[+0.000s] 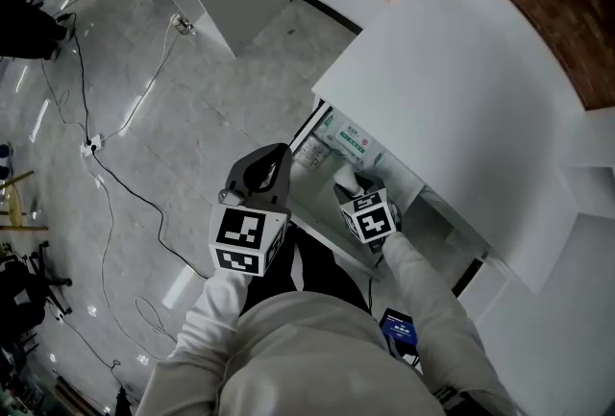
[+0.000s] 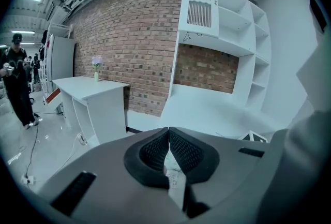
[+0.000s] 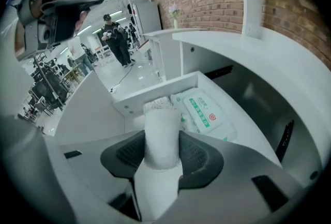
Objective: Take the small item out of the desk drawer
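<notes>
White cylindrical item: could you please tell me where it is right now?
The white cylindrical item stands centre in the right gripper view, clamped in the right gripper over the open drawer, the green-labelled wipes pack just beyond it.

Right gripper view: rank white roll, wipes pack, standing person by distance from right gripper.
1. white roll: clamped in the right gripper.
2. wipes pack: just beyond, in the drawer, right of the roll.
3. standing person: far back on the floor, upper left.
</notes>
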A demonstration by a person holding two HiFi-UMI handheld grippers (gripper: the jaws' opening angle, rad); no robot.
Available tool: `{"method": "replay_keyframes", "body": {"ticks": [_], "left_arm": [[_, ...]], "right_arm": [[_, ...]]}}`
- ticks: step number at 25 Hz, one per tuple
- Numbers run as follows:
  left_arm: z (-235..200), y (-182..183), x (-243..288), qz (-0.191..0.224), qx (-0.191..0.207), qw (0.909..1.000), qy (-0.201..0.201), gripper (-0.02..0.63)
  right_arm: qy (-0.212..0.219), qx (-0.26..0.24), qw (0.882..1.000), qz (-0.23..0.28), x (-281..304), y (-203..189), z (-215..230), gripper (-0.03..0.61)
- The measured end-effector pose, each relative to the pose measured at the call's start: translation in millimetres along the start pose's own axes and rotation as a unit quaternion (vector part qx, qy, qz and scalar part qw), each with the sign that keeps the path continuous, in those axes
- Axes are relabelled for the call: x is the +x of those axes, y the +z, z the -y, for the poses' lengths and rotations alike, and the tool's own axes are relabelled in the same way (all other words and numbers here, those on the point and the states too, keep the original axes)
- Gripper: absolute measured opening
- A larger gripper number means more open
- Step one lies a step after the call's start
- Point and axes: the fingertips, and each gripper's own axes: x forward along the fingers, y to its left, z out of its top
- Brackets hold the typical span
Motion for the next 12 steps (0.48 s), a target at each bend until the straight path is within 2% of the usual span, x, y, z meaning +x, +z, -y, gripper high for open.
{"method": "replay_keyframes", "body": {"ticks": [12], "left_arm": [[22.3,3.1,-0.2,0.011,0.031,0.9986,-0.042,0.018]], "right_arm": [[-0.053,0.034,0.992,0.111,-61.4,41.1,10.9,0.209]]}}
